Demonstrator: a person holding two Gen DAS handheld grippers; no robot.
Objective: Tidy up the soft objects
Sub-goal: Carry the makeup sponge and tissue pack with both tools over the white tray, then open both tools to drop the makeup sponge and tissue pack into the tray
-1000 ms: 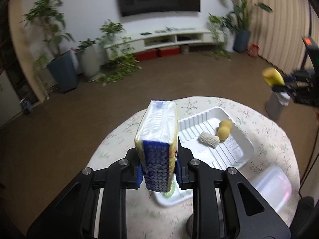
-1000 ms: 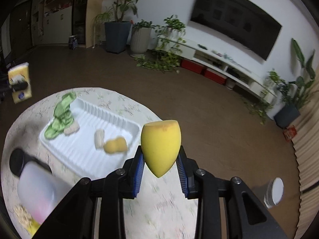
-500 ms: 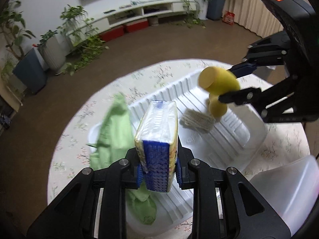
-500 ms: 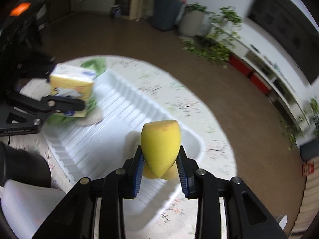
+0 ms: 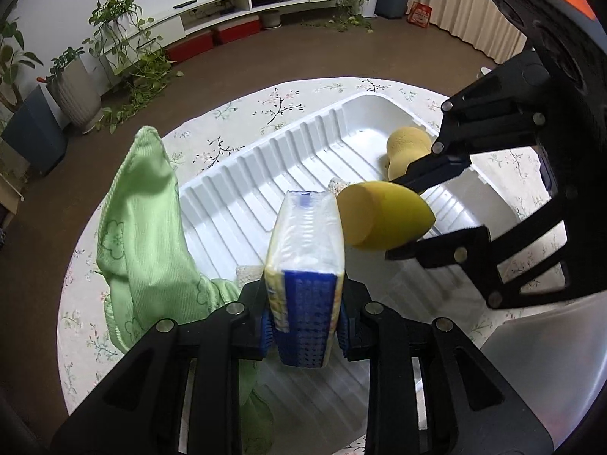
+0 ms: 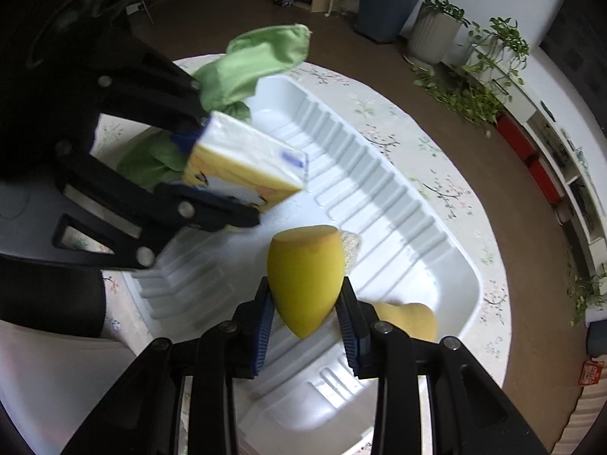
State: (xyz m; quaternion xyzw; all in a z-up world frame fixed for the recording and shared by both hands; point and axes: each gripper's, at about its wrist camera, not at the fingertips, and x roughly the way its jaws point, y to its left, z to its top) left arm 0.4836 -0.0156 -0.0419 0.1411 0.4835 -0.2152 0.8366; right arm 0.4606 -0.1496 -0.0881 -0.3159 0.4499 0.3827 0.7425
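Tray (image 5: 341,113) sits centre frame on the surface. Left claw (image 5: 305,326) pinches the tissue pack (image 5: 305,242); right claw (image 6: 305,322) pinches the yellow sponge (image 6: 303,276), both above the tray. Advise lowering each onto bare ribbing, apart, clear of the green cloth (image 5: 144,220), before letting go.

yellow sponge (image 6: 303,276) above white tray (image 6: 379,189)

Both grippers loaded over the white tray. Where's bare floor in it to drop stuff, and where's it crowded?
Free: the ribbed middle of the white tray, between the green cloth and the tan sponge. Crowded: the sponge's end, where the right gripper holds the yellow sponge, and the cloth's end, where the left gripper holds the tissue pack.
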